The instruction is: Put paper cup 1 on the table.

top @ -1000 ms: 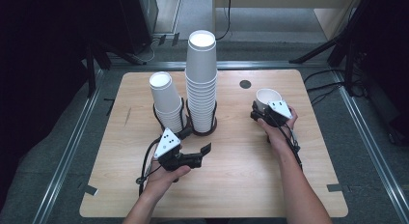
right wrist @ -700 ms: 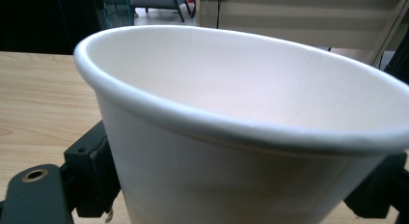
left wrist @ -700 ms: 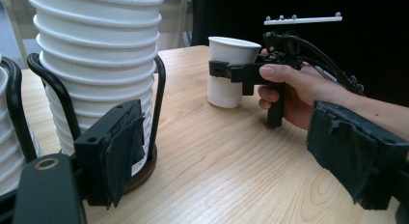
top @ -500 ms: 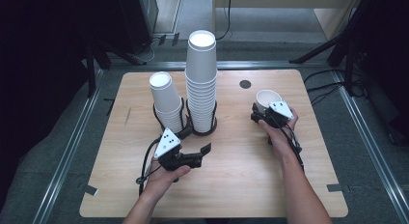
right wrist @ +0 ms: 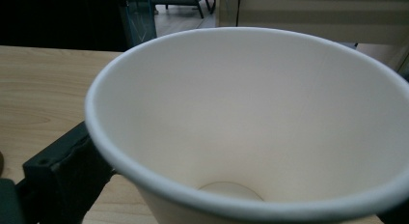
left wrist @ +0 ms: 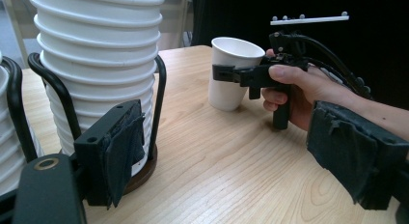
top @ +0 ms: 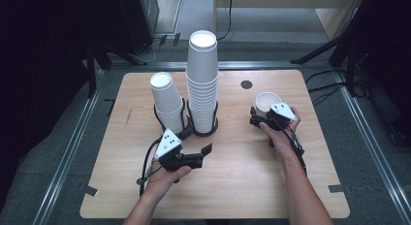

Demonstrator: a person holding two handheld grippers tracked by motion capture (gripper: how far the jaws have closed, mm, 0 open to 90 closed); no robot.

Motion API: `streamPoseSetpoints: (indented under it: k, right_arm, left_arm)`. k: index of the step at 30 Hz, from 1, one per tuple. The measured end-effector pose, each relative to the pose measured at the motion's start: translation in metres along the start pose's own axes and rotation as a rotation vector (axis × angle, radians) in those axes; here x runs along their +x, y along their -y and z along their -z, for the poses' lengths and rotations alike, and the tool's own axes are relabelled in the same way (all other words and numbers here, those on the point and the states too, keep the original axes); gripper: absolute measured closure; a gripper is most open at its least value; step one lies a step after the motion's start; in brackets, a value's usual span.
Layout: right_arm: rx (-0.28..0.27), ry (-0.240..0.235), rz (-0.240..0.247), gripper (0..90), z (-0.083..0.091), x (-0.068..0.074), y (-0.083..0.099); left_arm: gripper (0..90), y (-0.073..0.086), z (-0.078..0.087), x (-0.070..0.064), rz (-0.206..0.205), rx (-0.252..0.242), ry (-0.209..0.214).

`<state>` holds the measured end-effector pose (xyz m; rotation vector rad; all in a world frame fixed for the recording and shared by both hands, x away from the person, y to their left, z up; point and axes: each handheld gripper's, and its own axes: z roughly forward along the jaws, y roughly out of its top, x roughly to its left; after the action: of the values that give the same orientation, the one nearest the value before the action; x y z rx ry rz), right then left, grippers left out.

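We see a single white cup [top: 266, 102] standing upright, mouth up, on the worktop [top: 232, 186], well to the right of the tall stack [top: 201, 84], which we take as our landmark. The right hand-held gripper [top: 258, 115] has its jaws on either side of the cup's wall, just under the rim; in the left gripper view one jaw lies flat against the cup's near side [left wrist: 229, 72], and in the right gripper view a black jaw presses the outer wall below the rim [right wrist: 251, 118]. So we read this hand-held gripper as closed on the cup, whose base rests on the wood. The person's right hand [top: 281, 130] wraps the handle just behind it.

The tall stack is a column of nested white cups, mouth down, seated in a black wire holder [top: 213, 116] with a round base. Just left of the tall stack stands a shorter stack [top: 167, 101] in a like holder, leaning slightly.

In front of the tall stack, near the base, the left hand-held gripper [top: 201, 154] rests low over the worktop, its jaws spread wide with nothing between them; in its own view the padded jaws stand far apart, one close beside the holder's wire. The left hand [top: 167, 179] grips it from behind. A small dark disc [top: 246, 84] lies on the worktop to the right of the tall stack, beyond the cup.
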<state>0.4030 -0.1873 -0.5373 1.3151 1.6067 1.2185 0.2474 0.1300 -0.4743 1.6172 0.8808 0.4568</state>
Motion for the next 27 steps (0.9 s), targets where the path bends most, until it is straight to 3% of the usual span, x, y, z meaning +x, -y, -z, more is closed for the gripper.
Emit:
streamPoseSetpoints:
  k: [6,13,27]
  right_arm:
    - [0.010,0.005,0.013,0.0,0.005,0.000,0.001]
    - [-0.014,-0.008,0.041,0.0,0.019,-0.003,0.000]
    - [-0.059,-0.048,0.051,0.0,0.050,-0.012,-0.007]
  left_arm:
    - [13.6,0.000,0.000,-0.001,-0.002,0.000,-0.001]
    - [13.6,-0.001,0.001,0.000,0.002,-0.005,-0.007]
    - [13.6,-0.001,0.000,0.000,-0.003,-0.003,-0.008]
